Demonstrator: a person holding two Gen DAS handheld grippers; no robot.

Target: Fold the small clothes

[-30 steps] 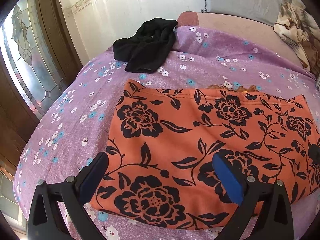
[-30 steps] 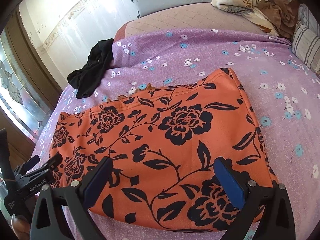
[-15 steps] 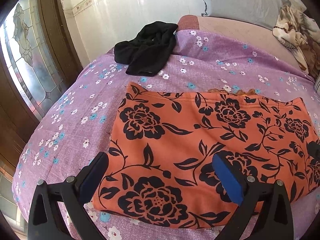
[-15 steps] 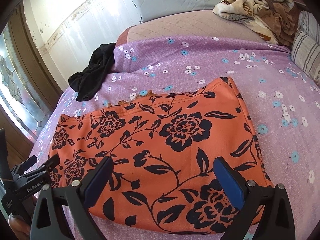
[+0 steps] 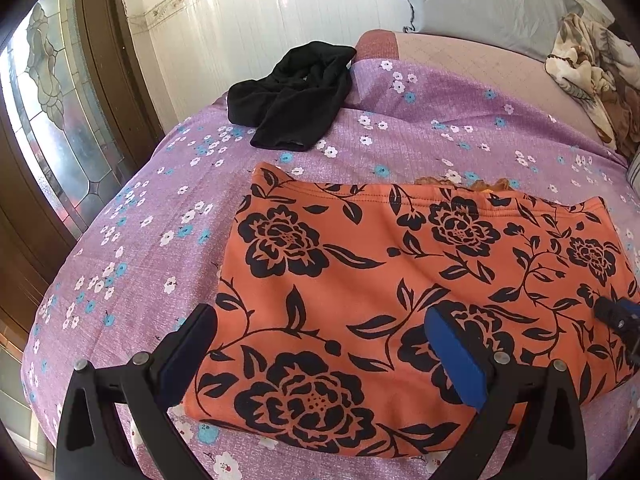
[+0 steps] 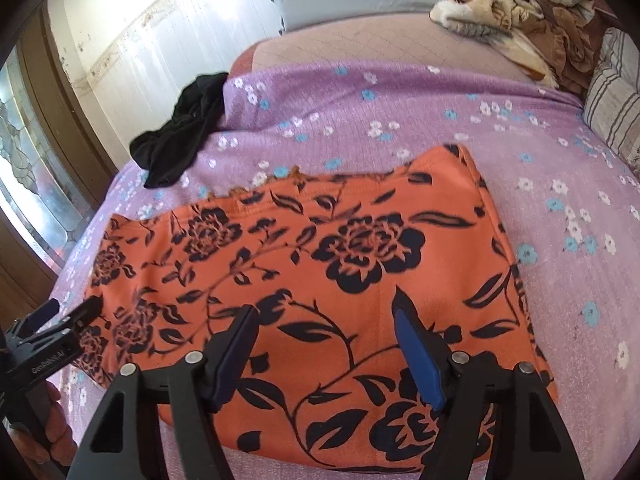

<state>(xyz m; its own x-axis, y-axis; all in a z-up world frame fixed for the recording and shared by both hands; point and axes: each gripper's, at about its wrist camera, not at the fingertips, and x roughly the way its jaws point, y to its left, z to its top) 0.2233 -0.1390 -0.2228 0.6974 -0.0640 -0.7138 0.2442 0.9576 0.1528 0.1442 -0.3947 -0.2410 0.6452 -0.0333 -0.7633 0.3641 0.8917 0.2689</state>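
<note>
purple bedspread (image 6: 400,92); "gen…ai" on left tool (image 6: 72,312)

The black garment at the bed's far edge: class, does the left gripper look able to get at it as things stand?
Probably yes: the left gripper is open over the orange floral garment, with only bare purple bedspread before the black garment.

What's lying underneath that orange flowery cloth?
The orange garment lies flat on a purple flowered bedspread, which shows all around it. A frilly orange-brown edge peeks out at its far side. Whatever else sits beneath is covered.
</note>
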